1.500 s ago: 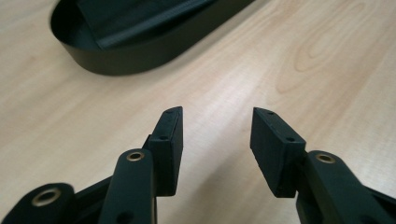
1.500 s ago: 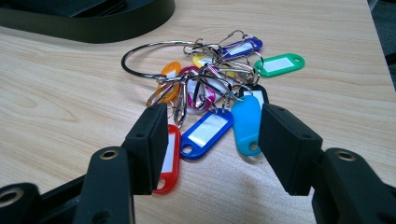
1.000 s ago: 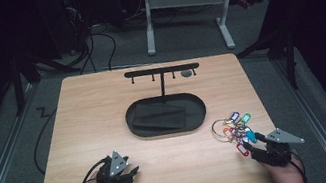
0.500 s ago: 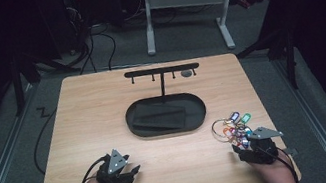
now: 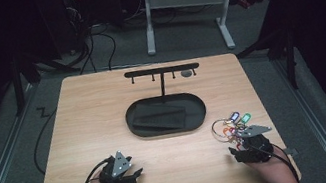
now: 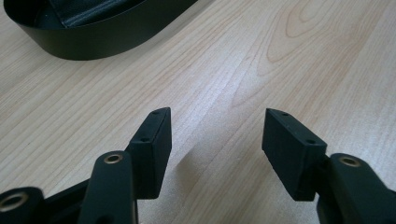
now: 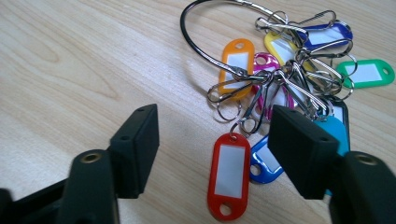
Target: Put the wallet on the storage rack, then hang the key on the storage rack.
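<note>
Key tags point(image 7: 285, 93) bunched on a large wire ring, laid near the tabletop's point(image 5: 103, 112) right front corner, right gripper point(image 7: 212, 140) spread just in front, jaws lately closing slightly, nothing gripped, left gripper point(image 6: 217, 140) spread near the left front edge, jaws lately opening, nothing between.

Right gripper point(image 5: 240, 150) shifts: a second ago it sits at the table's right edge, level with the near side of the key-tag bunch point(image 5: 231, 123); now it is further in from that edge, with the bunch directly ahead of its tips. Its grey top plate swings round with it. Its jaws have just been opening, then closing slightly; in the right gripper view they stand wide, the red tag point(image 7: 229, 175) lying on the table between them, pads not pressing it.

Left gripper point(image 5: 132, 174): jaws have just been opening, bare wood between them in the left gripper view.
</note>
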Tool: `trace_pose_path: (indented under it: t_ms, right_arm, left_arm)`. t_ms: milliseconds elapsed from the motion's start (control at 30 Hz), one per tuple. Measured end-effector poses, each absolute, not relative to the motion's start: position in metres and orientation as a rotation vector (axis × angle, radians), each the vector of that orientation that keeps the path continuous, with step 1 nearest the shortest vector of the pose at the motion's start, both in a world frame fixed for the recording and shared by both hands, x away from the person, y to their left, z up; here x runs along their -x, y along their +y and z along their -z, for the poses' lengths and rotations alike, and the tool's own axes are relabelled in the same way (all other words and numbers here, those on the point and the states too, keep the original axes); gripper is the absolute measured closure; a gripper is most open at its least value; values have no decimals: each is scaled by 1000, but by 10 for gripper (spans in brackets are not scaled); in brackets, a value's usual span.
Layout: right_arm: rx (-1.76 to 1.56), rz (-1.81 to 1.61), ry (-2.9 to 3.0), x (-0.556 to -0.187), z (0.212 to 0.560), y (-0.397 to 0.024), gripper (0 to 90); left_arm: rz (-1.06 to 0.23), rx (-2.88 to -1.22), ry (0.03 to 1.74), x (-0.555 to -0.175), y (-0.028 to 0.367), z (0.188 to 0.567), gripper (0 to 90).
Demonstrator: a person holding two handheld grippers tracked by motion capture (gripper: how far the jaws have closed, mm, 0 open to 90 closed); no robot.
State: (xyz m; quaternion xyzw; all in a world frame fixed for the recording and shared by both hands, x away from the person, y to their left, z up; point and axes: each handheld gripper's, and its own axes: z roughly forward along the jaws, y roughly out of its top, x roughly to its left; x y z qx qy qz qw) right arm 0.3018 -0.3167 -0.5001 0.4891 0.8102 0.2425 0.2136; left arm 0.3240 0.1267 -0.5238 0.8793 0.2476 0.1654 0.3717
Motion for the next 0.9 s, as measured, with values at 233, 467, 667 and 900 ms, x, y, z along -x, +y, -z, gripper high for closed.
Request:
trace_pose_path:
  t_ms: [233,467,667,900]
  right_arm:
    - [-1342,-618,2327,-312,490,-317,367]
    - [-1345,-581,2373,-324,483,-312,362]
    - [-1315,-499,2432,-332,482,-305,356]
    - [-1307,-449,2500,-342,481,-298,351]
  left_arm:
    - [-430,-2253,637,-325,126,524,424]
    - [-435,-2247,641,-327,129,525,422]
    - [-437,-2239,642,-323,132,522,422]
    - [-430,-2227,682,-321,141,523,412]
